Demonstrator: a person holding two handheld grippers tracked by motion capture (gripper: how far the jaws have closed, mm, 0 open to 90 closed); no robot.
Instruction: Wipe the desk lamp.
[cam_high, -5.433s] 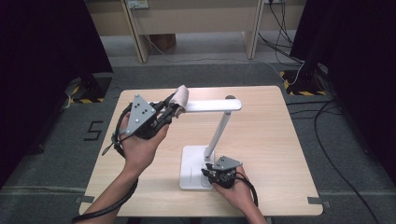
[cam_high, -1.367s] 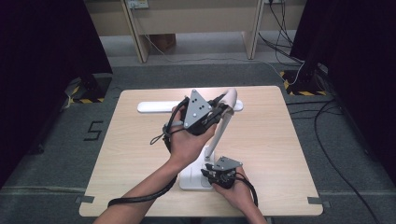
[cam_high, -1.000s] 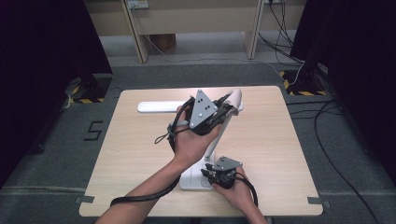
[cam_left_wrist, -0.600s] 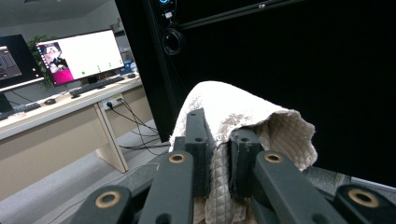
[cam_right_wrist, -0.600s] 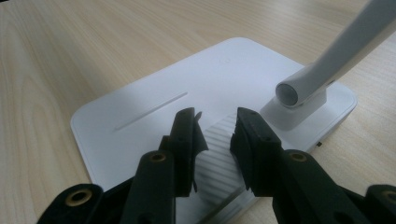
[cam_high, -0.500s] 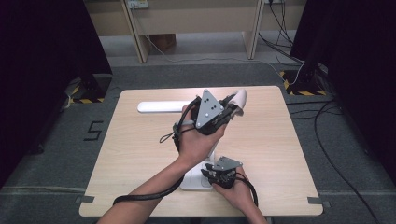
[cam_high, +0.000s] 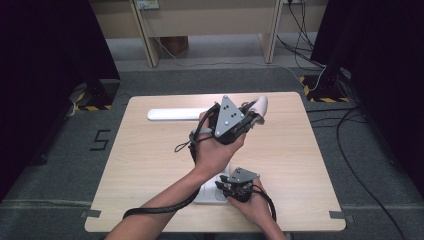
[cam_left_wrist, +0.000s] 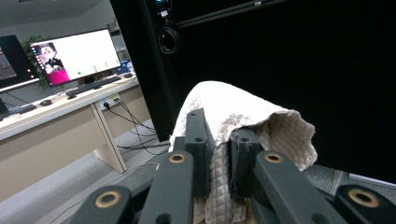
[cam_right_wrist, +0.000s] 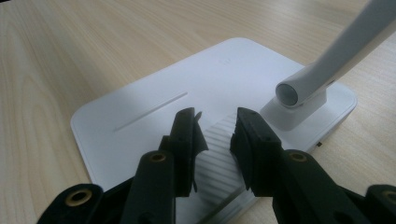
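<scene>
White quilted cloth (cam_left_wrist: 243, 116) is clamped in the left tool (cam_high: 248, 121), raised by the lamp head (cam_high: 175, 114) above the tabletop (cam_high: 300, 150). The right tool (cam_right_wrist: 212, 135), jaws part open and holding nothing, is pressed on the lamp base (cam_right_wrist: 154, 100). Tipping is risked if that bracing slips during wiping.

Lamp arm (cam_high: 235, 155) (mid-stretch) behind left hand (cam_high: 215, 150)

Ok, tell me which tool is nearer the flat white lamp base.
Right. The right tool rests on the flat white lamp base; the left tool is raised far from it, gripping a white quilted cloth.
</scene>
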